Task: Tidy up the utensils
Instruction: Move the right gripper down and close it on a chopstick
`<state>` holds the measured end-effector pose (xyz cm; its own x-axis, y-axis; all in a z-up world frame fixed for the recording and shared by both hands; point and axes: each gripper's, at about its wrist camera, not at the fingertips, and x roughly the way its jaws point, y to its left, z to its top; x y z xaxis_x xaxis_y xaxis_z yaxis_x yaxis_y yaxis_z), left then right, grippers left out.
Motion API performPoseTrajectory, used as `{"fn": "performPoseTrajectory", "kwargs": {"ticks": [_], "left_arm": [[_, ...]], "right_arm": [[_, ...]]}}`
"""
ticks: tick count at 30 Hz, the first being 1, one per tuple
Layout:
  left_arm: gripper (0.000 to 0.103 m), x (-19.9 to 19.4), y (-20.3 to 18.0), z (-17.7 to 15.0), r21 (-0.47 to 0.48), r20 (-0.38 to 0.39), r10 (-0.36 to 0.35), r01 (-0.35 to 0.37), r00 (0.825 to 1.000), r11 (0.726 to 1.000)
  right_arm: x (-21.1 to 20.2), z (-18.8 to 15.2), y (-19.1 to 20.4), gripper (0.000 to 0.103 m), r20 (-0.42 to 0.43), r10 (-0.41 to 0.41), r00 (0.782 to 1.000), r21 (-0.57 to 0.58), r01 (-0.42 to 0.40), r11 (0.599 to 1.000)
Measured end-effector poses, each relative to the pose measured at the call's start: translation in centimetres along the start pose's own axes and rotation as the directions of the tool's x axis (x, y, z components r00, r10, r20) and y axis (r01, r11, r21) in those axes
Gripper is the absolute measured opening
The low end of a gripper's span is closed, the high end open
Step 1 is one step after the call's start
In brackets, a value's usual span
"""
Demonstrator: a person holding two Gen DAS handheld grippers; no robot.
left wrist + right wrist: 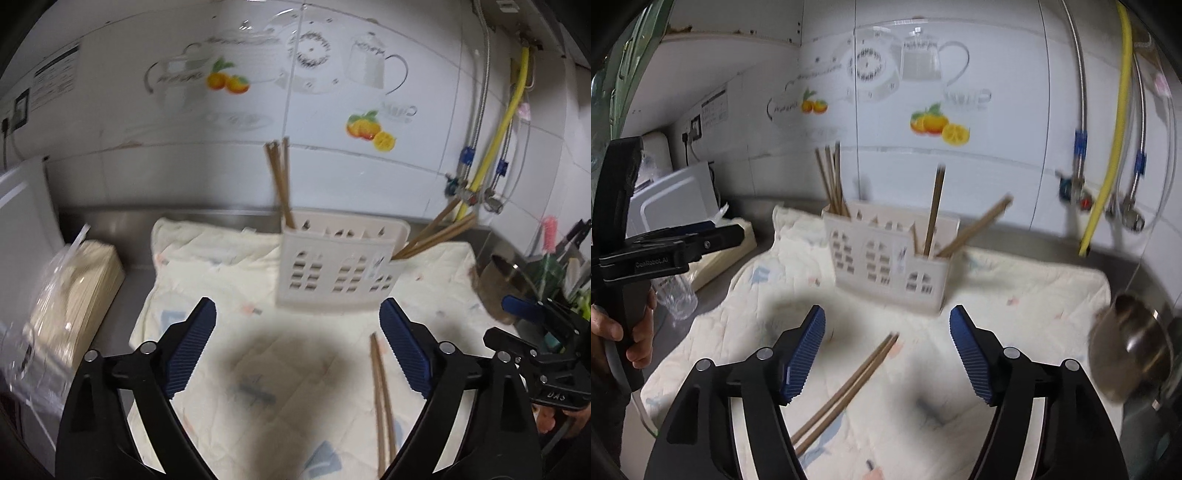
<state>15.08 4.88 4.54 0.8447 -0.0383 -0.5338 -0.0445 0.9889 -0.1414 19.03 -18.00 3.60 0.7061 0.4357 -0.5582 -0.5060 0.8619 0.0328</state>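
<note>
Nearest to me, both grippers hung low over the quilted cloth [1015, 288] that covered the steel counter [125, 291], each with its blue pads spread and nothing between them. The left gripper [297, 314] was splayed the wider of the two; the right gripper [887, 321] stood somewhat less wide, still plainly apart.

Just past the tips lay the loose pair of chopsticks [849, 387], flat on the cloth toward its near edge, the two sticks side by side and touching or nearly so. In the right wrist view they ran between the right gripper's pads, slanting from the near left up toward the far right, with their far ends short of the fingertips' line. In the left wrist view the same pair [382, 402] sat just inside the right-hand finger, running almost straight away from the camera. I judged the right gripper the better placed: the sticks were more central in its gap, though their long axis lay closer to along its fingers than across them, so a pinch would want some wrist turn.

Farther back, near the cloth's far edge, stood the white slotted holder [886, 258], upright, with chopsticks already standing in its left end and others leaning out of its right end [971, 229]. The tiled wall rose behind it.
</note>
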Motion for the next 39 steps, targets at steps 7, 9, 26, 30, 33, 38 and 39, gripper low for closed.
{"fn": "performPoseTrajectory", "kwargs": {"ticks": [7, 9, 26, 30, 33, 38, 39], "left_arm": [[0.095, -1.0, 0.8, -3.1, 0.0, 0.0, 0.098, -0.098, 0.995, 0.995], [0.095, -1.3, 1.2, -4.0, -0.003, -0.001, 0.127, -0.127, 0.992, 0.992], [0.095, -1.9, 2.2, -7.4, 0.032, 0.004, 0.181, -0.181, 0.984, 0.983], [0.095, -2.0, 2.7, -7.7, 0.022, 0.01, 0.176, -0.176, 0.984, 0.984], [0.095, -1.9, 3.1, -8.1, 0.012, 0.007, 0.166, -0.167, 0.986, 0.986], [0.095, -1.7, 3.7, -8.5, 0.005, 0.004, 0.149, -0.149, 0.989, 0.989], [0.095, -1.6, 3.8, -8.6, 0.003, 0.004, 0.147, -0.147, 0.989, 0.989]], "right_arm": [[0.8, -3.7, 1.1, 0.068, -0.052, -0.014, 0.999, 0.032, 0.016, 0.999], [1.0, -4.8, 1.3, 0.068, -0.07, -0.005, 0.998, 0.057, 0.009, 0.998], [4.4, -11.7, 5.5, 0.025, -0.257, 0.087, 0.963, 0.229, -0.027, 0.973], [4.8, -11.8, 5.9, 0.02, -0.276, 0.076, 0.958, 0.245, -0.006, 0.97], [5.2, -11.9, 6.2, 0.016, -0.294, 0.076, 0.953, 0.263, 0.004, 0.965], [5.7, -12.3, 6.4, 0.012, -0.322, 0.056, 0.945, 0.274, 0.036, 0.961], [5.8, -12.2, 6.5, 0.011, -0.326, 0.057, 0.944, 0.281, 0.039, 0.959]]}}
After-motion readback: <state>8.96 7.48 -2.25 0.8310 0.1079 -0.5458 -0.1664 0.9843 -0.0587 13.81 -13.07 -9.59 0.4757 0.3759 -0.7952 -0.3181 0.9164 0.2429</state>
